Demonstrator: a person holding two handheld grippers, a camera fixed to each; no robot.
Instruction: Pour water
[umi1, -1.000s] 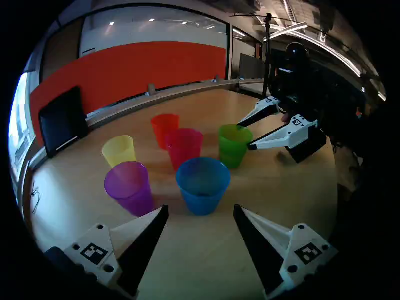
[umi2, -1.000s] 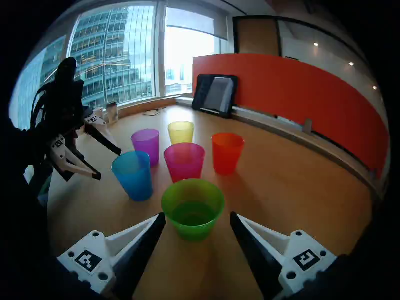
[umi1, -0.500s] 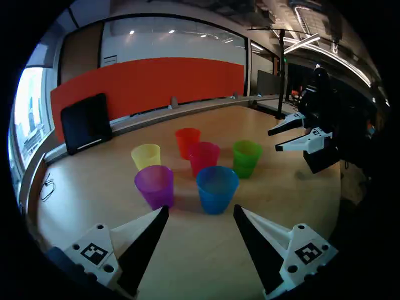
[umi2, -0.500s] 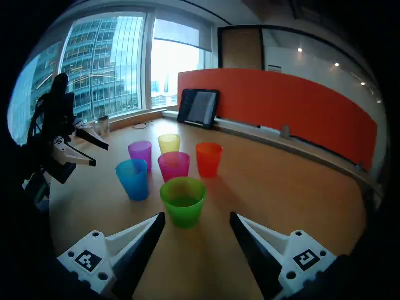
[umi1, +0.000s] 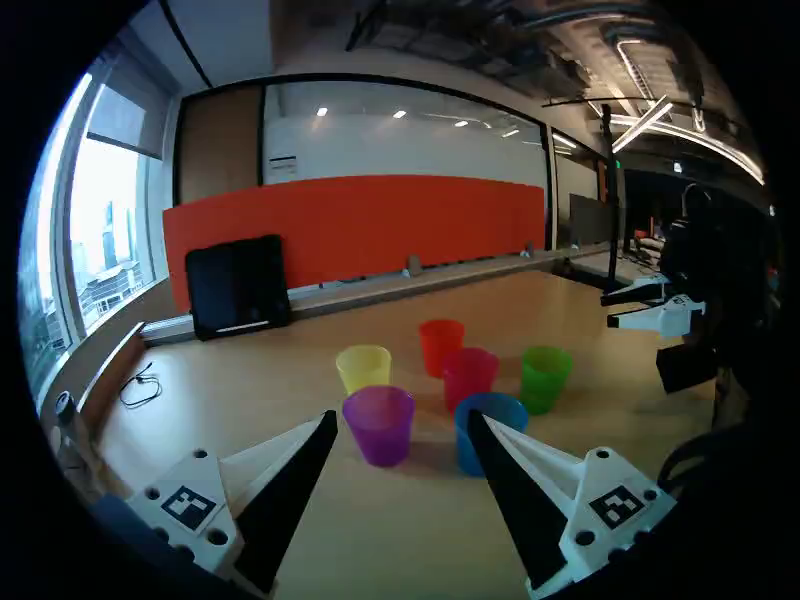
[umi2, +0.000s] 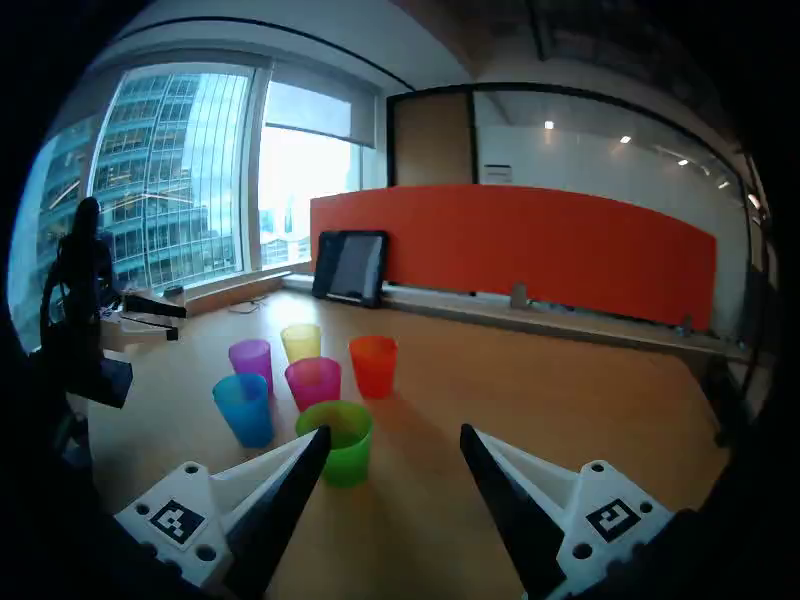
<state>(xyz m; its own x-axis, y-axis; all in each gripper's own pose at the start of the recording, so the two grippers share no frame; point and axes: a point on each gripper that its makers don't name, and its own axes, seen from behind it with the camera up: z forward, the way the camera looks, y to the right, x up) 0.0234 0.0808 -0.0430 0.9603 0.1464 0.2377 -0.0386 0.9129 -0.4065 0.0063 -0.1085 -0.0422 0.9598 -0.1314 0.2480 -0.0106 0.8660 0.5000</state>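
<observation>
Blue cup (umi1: 500, 405) stands just beyond left gripper (umi1: 401, 415) — fingers (umi1: 300, 470) spread.

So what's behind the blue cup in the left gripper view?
The pink cup stands right behind it, the red cup farther back, the green cup back to the right. The blue cup's own right side is covered by a finger of the left gripper.
</observation>
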